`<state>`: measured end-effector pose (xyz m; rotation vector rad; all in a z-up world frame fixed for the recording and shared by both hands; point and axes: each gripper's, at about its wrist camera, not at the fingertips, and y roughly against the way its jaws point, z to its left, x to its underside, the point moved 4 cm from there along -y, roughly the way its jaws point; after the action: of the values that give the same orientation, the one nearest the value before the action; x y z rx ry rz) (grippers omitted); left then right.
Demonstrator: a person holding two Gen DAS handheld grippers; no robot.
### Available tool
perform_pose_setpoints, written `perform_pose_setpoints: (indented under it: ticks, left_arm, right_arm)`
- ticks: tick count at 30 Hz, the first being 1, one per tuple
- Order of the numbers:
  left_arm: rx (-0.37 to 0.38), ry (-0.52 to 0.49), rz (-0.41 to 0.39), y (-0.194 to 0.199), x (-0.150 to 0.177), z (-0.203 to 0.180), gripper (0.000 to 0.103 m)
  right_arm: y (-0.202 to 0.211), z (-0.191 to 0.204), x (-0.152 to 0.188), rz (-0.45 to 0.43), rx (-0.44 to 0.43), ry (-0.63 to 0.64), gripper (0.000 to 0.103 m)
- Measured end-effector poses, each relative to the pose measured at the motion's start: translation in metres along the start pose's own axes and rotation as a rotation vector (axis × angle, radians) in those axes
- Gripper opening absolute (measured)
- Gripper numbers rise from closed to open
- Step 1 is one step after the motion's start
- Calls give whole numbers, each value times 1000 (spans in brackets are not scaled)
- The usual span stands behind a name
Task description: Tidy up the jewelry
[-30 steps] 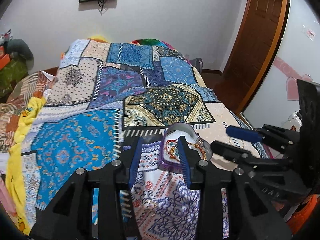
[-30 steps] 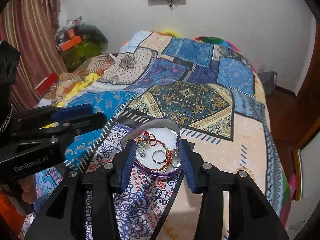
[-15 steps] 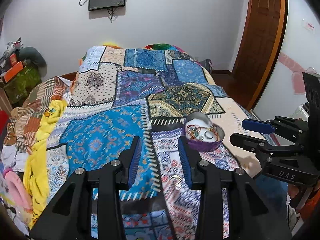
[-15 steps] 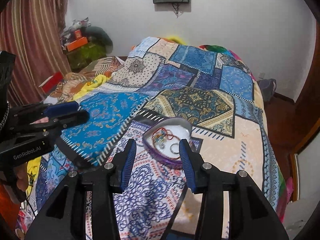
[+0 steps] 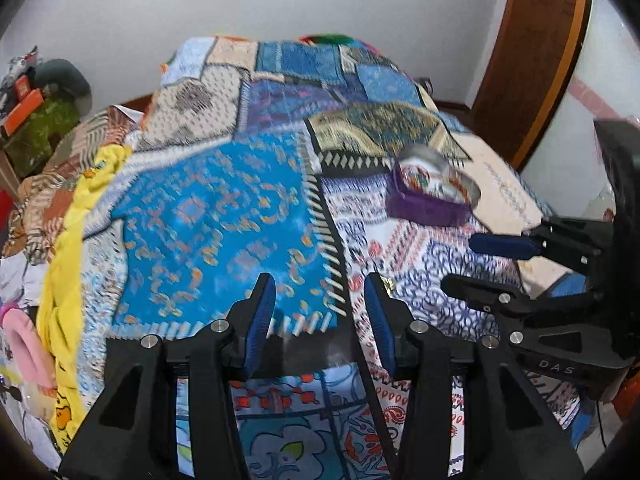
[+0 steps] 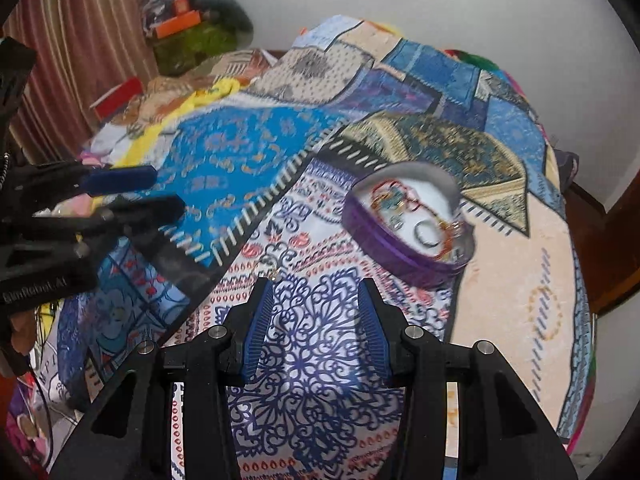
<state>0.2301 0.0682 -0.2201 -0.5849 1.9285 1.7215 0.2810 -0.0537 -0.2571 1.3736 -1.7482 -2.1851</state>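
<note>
- Your left gripper point(image 5: 320, 316) holds nothing; its jaws have just been opening to a moderate gap over the patchwork bedspread point(image 5: 208, 216).
- The small gold-coloured jewelry piece point(image 6: 269, 269) lies loose just beyond both grippers' tips, nearer you than the purple heart-shaped box of bangles and rings point(image 6: 408, 220).
- Your right gripper point(image 6: 316, 320) is empty and part-open; the box sits up-right of it.
- A second ago the box sat between each gripper's fingers; now it lies well off to the right.

Left hand-held gripper point(image 5: 319, 300) tilted down, jaws just opening, nothing between; right hand-held gripper point(image 6: 316, 300) tilted down, jaws apart, empty.
</note>
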Motion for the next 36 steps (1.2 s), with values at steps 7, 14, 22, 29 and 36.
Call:
perform_pose_setpoints:
  ticks: [7,14,22,29,36]
  left_arm:
    - [106,9,54,-29,7,-19,45]
    - [124,-2,102,-54,7,-34,31]
    - [124,27,92,-67,1,-36,24]
    - [123,7,64,-58,-3,-38,6]
    - [92,32,-31,-22,-8,-17,6]
  right_arm:
    - [-6,-7,8,22,9,-11,40]
    - [1,-24,9,4,16,-48,41]
    - [0,-30,11,0,4,-68,41]
    - [3,-30,11,-7,0,-74,41]
    - [2,-19,8,-3,-4,-46,41]
